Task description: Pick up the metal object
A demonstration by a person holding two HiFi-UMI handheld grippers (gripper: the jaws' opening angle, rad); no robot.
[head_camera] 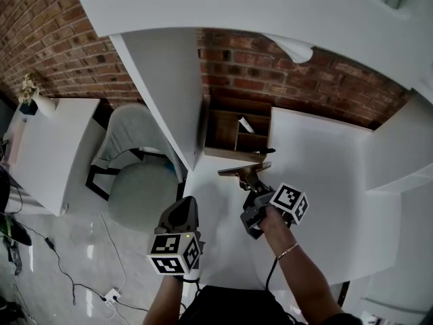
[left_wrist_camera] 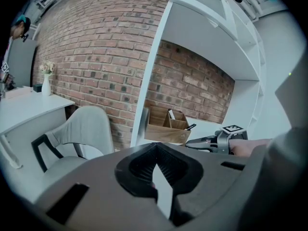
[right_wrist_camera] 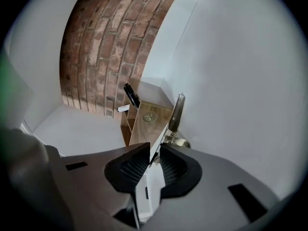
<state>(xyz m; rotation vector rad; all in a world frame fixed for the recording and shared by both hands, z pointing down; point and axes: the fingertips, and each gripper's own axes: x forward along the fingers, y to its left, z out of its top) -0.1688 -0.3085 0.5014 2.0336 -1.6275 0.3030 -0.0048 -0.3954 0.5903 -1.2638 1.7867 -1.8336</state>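
The metal object is brass-coloured, a flat bar on a stem with a round foot, standing on the white desk just in front of the wooden organizer. My right gripper reaches it from the near side. In the right gripper view the thin edge of the metal object runs down between the jaws of my right gripper, which are closed on it. My left gripper hovers at the desk's left edge, apart from the object. In its own view the left gripper is shut and holds nothing.
The organizer holds a black pen and a white item. White shelf panels rise left of and above the desk before a brick wall. A grey chair and a white side table with a vase stand to the left.
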